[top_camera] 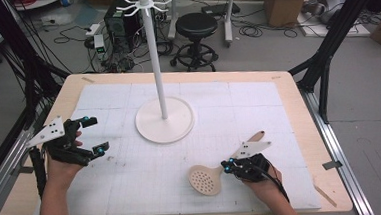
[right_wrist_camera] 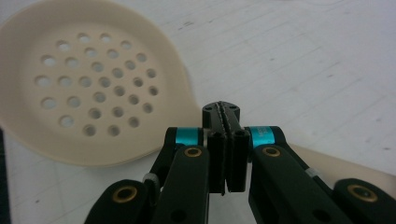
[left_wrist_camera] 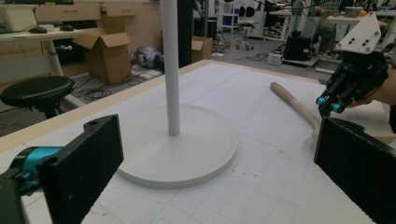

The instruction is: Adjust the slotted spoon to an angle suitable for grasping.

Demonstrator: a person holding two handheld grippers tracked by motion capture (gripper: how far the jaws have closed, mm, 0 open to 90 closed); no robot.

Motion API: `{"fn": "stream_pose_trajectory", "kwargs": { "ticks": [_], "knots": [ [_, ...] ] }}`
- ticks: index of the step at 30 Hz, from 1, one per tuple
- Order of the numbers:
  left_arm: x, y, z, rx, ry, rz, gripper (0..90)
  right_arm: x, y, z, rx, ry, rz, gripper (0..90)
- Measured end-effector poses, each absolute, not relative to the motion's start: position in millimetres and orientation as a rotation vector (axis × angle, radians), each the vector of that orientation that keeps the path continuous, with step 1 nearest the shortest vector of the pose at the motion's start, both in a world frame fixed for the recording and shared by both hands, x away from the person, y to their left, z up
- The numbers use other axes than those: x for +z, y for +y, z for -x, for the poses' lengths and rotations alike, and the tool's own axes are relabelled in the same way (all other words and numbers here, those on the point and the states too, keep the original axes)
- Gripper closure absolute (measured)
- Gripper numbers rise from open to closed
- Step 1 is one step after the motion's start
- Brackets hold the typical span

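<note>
While the light wooden desk (top_camera: pixel 297 88) with its white gridded mat (top_camera: pixel 258 108) spreads before us, we find the tall white stand with a round base and hooked top (top_camera: pixel 164 120) on the far middle of the mat. Nearer, on the right, lies the cream plastic skimmer spoon with a perforated round bowl (top_camera: pixel 205 179); its bowl rests flat on the mat and its handle runs up and right toward the far edge. Our right tongs (top_camera: pixel 226 166) sit over the neck of that spoon, just beside the bowl. In the right gripper view the jaws are pressed together pad to pad, with nothing between them, and the bowl lies just beyond their tips on the left. Whether they touch the handle we cannot tell. Our left tongs (top_camera: pixel 96 135) hover at the left of the mat, well apart from the spoon, jaws spread wide and empty, pointing toward the stand.
</note>
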State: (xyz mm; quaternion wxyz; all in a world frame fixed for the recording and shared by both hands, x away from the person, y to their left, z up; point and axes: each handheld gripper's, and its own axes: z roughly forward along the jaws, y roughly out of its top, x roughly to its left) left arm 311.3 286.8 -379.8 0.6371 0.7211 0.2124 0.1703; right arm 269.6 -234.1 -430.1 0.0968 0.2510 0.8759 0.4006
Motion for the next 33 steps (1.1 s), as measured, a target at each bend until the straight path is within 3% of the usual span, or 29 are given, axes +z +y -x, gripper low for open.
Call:
{"fn": "stream_pose_trajectory", "kwargs": {
  "ticks": [11,33],
  "knots": [
    [-380.8,284.9,-312.4,0.385,0.484,-1.653,1.9,-438.6,-214.2,-278.2,1.135,2.647,-0.731,90.0],
    [-380.2,286.6,-312.0,0.388,0.483,-1.648,1.9,-439.3,-131.9,-306.3,1.119,2.684,-0.646,90.0]
  ]
}}
